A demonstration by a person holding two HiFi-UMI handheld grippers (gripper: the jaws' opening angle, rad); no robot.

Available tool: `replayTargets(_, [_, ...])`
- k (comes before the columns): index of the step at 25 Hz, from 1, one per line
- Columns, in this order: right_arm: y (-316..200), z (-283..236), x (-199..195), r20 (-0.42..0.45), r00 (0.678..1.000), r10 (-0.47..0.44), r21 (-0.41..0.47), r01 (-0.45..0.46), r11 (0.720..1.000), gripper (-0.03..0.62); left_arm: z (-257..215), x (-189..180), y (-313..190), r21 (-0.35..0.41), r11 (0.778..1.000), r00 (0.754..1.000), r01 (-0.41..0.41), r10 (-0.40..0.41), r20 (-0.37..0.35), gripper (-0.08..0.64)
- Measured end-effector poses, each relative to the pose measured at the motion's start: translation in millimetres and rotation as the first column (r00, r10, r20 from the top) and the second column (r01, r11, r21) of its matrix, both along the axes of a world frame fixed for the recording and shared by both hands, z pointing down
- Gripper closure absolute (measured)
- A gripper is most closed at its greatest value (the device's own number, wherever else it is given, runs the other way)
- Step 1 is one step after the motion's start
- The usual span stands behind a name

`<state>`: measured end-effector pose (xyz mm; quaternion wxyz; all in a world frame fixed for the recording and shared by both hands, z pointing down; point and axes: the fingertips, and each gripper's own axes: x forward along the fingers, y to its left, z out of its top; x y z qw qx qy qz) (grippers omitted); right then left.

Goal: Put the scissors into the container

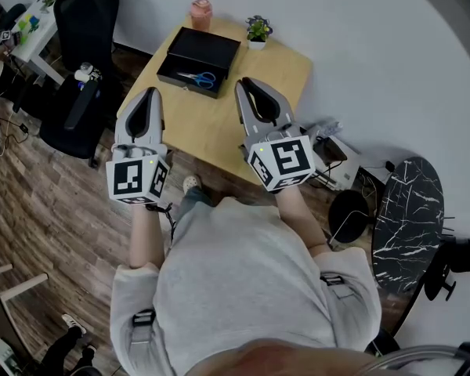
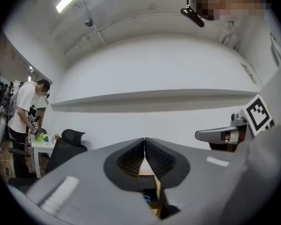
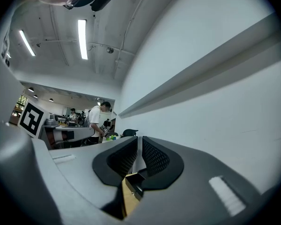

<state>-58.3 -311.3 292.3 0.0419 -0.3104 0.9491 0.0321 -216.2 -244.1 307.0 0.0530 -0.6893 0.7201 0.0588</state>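
On the wooden tabletop (image 1: 219,128), scissors (image 1: 197,76) lie in the black container (image 1: 219,49) at 12 o'clock. We hold the left gripper (image 1: 150,92) and right gripper (image 1: 247,83) jaws together, empty.

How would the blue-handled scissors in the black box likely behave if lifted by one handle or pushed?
The scissors look small and rigid, with blue loop handles, so they should not flop; lifted by one handle, the blades may swing open. Lying flat in the black box, they would likely slide, not roll, until a wall stops them.
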Motion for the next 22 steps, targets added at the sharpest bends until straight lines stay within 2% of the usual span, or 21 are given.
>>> replayTargets(10, [-2,1,30,0.007,1.000,0.024,-0.006,-0.024,1.000,0.557,-9,21,7,0.040,0.999,1.000,0.020,-0.019,-0.005,0.500])
replayTargets(22, [2,0,56,0.019,1.000,0.018,-0.004,-0.018,1.000,0.557,-10,43,15,0.039,0.998,0.999,0.047,-0.047,-0.002,0.502])
